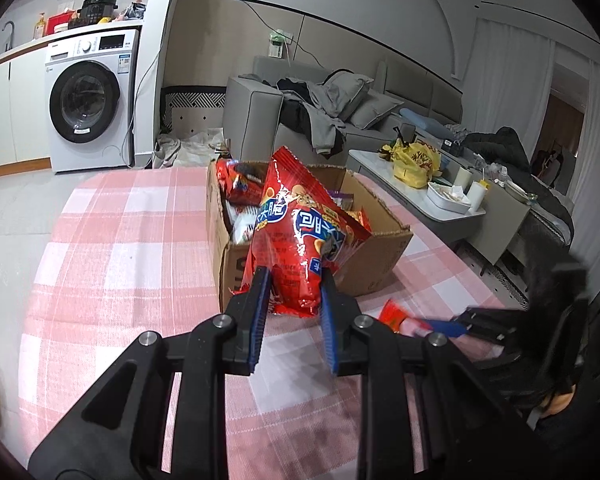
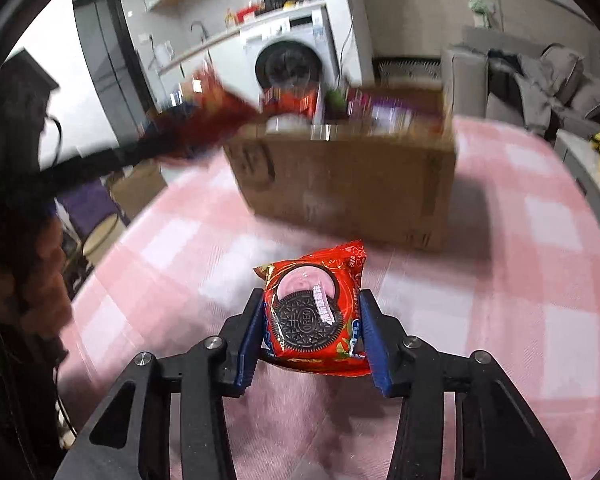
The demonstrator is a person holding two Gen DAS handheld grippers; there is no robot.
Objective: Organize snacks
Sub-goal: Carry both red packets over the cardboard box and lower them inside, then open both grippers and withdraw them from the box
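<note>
left gripper (image 1: 294, 278) pinches chip bag (image 1: 300, 232); right gripper (image 2: 314, 312) clamps oreo pack (image 2: 314, 312).

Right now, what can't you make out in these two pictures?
- Box contents: blurred by motion in the right wrist view.
- Snacks deep in the box: left wrist view, hidden by the red chip bag.
- Right tool: blurred, partly behind the left tool.

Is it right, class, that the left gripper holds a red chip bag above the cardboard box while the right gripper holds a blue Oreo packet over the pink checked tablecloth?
Not quite. The Oreo packet in the right gripper is red, not blue, as the right wrist view shows. The rest stands: the left gripper holds the red chip bag above the cardboard box, over the pink checked tablecloth.
</note>
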